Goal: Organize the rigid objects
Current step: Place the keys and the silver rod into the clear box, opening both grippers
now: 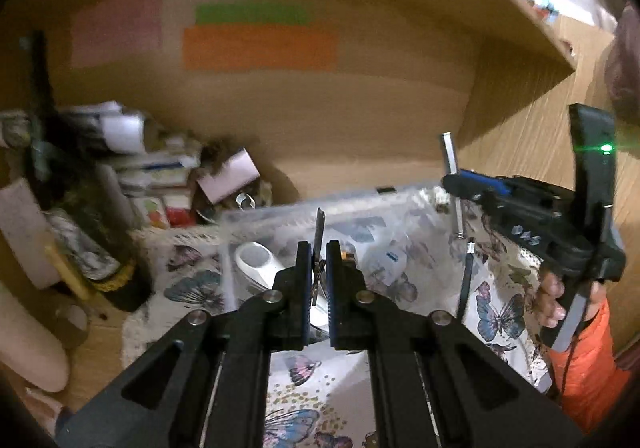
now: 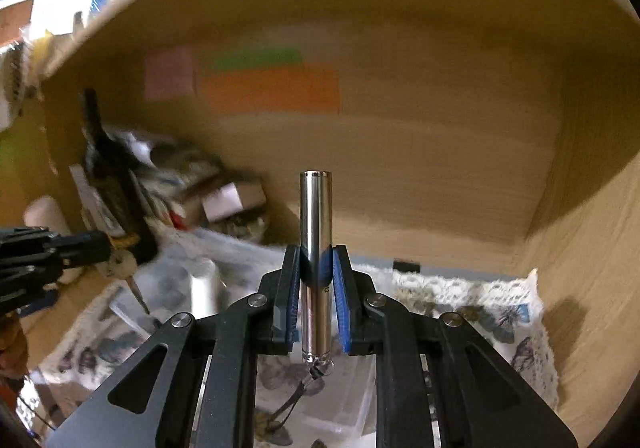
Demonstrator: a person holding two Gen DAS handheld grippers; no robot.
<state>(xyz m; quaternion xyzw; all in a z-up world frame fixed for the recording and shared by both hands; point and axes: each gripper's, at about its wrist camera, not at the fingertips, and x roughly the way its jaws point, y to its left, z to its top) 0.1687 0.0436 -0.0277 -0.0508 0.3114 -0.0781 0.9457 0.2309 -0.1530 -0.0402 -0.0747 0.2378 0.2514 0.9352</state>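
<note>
In the left wrist view, the left gripper [image 1: 319, 280] is clamped on a thin dark flat object [image 1: 319, 236], blurred, can't ID it; long axis upright, sticking up past the fingertips. Directly ahead and below sits the clear plastic bin [image 1: 248, 218] on the butterfly cloth [image 1: 496, 312]. Inside the bin: a white handheld device [image 1: 258, 262] plus other pale items too blurred to name. The right gripper [image 1: 456, 180] shows at right, over the bin's right end, holding a metal cylinder [image 1: 451, 160] upright. Left gripper looks nearer the bin's middle.

In the right wrist view, the right gripper [image 2: 316, 268] is closed around the cylinder [image 2: 316, 232] at mid-length, axis vertical, a dark cord loop [image 2: 298, 396] dangling from its lower end. The bin [image 2: 356, 416] lies straight below the jaws, so the drop looks to be mostly downward. The left gripper [image 2: 96, 242] enters from the left edge holding something that looks like a key, tip pointing down toward the bin; not sure.
</note>
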